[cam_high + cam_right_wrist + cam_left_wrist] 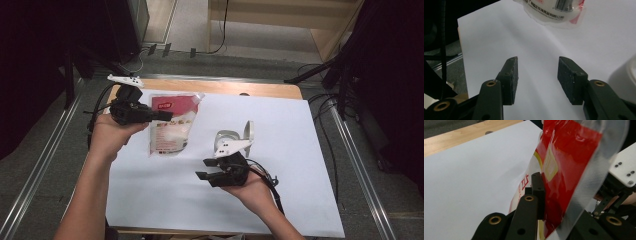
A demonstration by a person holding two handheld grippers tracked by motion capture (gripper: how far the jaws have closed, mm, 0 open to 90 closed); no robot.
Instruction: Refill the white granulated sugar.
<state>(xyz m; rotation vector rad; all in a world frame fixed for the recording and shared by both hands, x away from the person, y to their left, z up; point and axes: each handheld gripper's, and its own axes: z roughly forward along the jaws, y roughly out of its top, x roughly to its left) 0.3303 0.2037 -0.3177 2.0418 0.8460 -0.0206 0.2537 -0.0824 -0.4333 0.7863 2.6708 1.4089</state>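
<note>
Nearest, at the bottom of the high view, two forearms coming in over a white sheet (280, 140) spread on a wooden table (250, 88). Right gripper (203, 169) low over the bare sheet, pointing left, jaws about half open with nothing between them; in the right gripper view, both black pads (512, 80) apart over plain white paper. Just behind that gripper, a small white cup-like thing (227, 137), too blurred to name further. Farther back and to the left, left gripper (169, 116) clamped tight on the red top edge of a plastic bag (172, 130), seen close in the left gripper view with the red film pinched between the jaws. Bag's top edge raised at the grip, its pale lower part resting on the sheet, near the table's far left corner. Beyond the table, grey floor and cables.
</note>
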